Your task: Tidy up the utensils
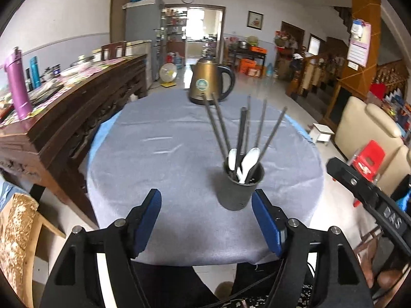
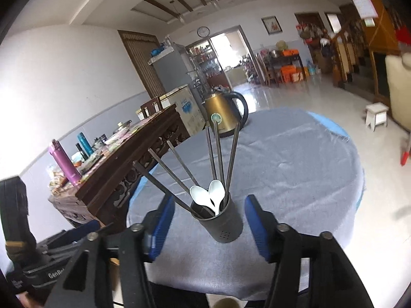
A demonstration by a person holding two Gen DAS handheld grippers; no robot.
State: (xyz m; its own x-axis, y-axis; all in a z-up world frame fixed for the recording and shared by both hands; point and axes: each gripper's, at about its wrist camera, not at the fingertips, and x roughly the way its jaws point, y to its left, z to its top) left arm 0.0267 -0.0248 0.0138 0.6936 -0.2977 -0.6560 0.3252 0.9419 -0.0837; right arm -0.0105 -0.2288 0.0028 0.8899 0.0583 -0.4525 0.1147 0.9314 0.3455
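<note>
We hold the left gripper with its blue-padded fingers spread wide and empty above the near edge of the round surface under a grey cloth. The dark cylindrical metal holder stands just ahead at one o'clock, beyond the fingertips and clear of them. It carries two white plastic spoons and several long grey metal chopsticks fanning upward (one darker, thicker handle among them). Our right gripper is likewise parted wide, gripping nothing, with the holder near twelve o'clock. A bronze electric kettle sits at the far edge.
</note>
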